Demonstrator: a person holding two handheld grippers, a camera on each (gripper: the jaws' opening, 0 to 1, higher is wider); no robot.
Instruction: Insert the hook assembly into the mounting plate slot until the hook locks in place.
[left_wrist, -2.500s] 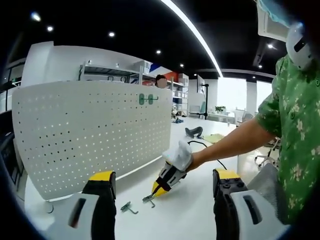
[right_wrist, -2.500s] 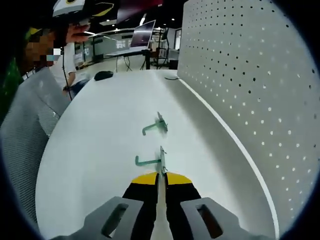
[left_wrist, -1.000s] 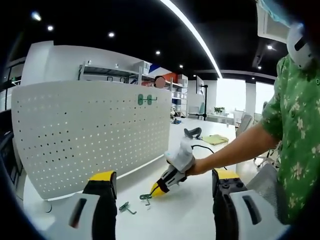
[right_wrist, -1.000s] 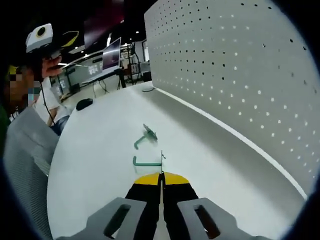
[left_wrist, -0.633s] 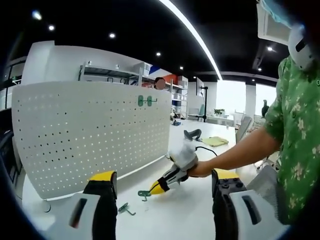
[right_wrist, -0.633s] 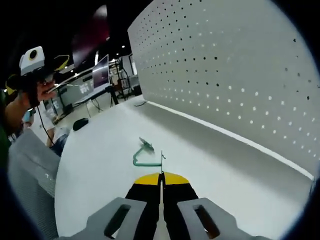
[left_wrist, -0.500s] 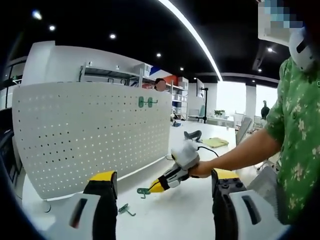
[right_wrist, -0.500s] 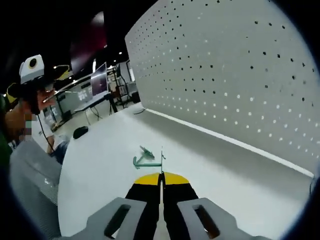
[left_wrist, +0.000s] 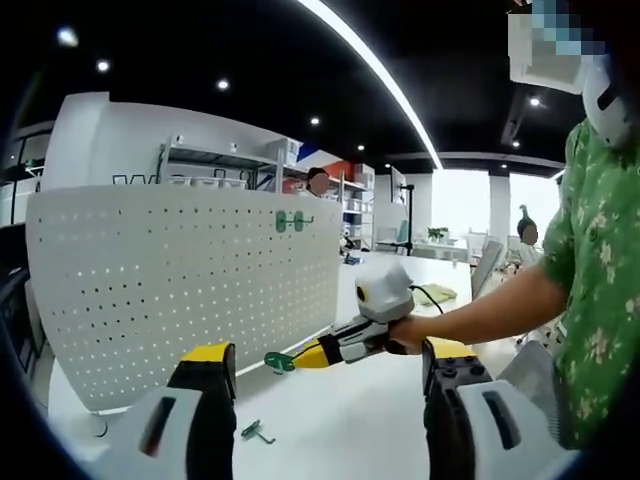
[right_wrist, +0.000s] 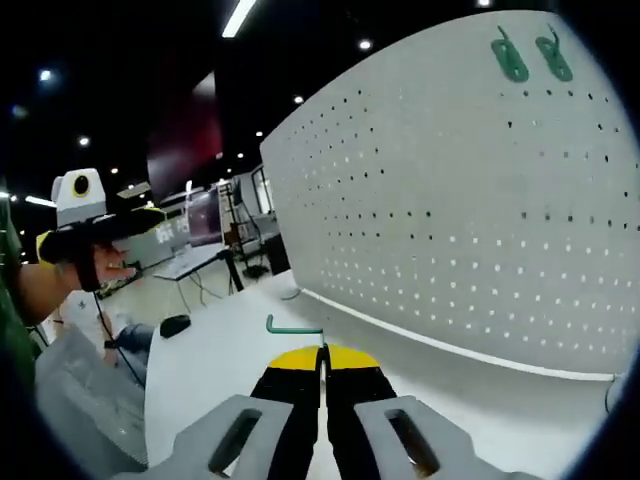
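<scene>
My right gripper is shut on a green hook, held up in the air with the white pegboard plate ahead and to the right. Two green hooks hang high on that plate. In the left gripper view the right gripper carries the hook just in front of the pegboard, low down. The mounted hooks sit near its top right. A second loose hook lies on the table. My left gripper is open with nothing between its jaws.
The white table runs along the pegboard's foot. A person's bare arm and green shirt take up the right. In the right gripper view, a hand holds the left gripper at far left, and a dark object lies on the table.
My right gripper has risen from the table with the hook and swung to face the pegboard. The second hook stays on the table. My left gripper stays open.
</scene>
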